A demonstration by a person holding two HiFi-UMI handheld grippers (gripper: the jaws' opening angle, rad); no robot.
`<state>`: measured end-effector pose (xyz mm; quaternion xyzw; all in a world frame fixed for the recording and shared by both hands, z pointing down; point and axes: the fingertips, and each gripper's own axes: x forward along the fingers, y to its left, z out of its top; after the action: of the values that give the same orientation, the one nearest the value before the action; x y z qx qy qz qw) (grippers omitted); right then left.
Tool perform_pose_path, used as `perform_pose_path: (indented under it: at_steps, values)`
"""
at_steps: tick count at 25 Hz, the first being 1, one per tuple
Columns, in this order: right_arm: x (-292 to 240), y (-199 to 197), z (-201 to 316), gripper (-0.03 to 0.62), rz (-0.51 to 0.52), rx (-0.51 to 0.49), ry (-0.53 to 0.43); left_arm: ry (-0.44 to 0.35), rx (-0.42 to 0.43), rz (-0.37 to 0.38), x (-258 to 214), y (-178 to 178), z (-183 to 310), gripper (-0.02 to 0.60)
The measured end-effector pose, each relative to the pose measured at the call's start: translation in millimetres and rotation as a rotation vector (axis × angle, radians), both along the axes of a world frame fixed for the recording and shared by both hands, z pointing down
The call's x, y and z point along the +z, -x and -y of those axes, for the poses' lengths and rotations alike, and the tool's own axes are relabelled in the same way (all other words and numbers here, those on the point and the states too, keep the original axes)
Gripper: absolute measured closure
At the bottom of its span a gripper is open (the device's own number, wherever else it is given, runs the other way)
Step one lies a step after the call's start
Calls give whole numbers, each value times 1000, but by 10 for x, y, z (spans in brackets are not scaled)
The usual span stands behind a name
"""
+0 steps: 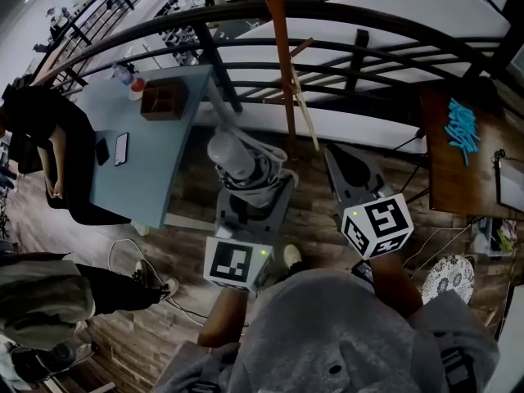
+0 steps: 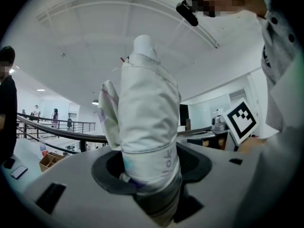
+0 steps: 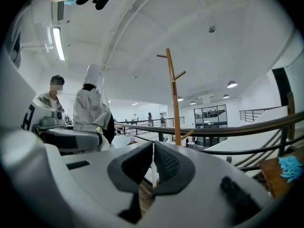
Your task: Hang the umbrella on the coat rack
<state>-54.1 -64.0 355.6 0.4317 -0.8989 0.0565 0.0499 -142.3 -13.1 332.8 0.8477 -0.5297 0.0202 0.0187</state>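
The folded white umbrella (image 2: 147,122) stands upright in the left gripper (image 2: 150,177), whose jaws are clamped around its banded lower part. Its top points up, probably so that it can be raised toward a peg. Nothing carries it: it hangs in the air just off the right edge of the blue desk (image 1: 155,146). The right gripper (image 3: 153,164) has its jaws pressed together on nothing, seemingly kept free to help. The wooden coat rack (image 3: 173,99) rises ahead by the railing (image 3: 228,128), apart from the umbrella.

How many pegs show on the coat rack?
3, in the right gripper view: a top peg pointing left, a second peg just below angled right, a low peg by the railing. Others may be hidden.
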Motion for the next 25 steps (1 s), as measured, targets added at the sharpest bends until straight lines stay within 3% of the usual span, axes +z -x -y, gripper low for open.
perform_pose_path:
  at_steps: [20, 25]
  values:
    - [-15, 271, 276, 566, -12, 65, -14, -10, 66, -28, 32, 255, 316, 333]
    - [-18, 248, 263, 566, -19, 72, -12, -2, 82, -5, 59, 239, 320, 333]
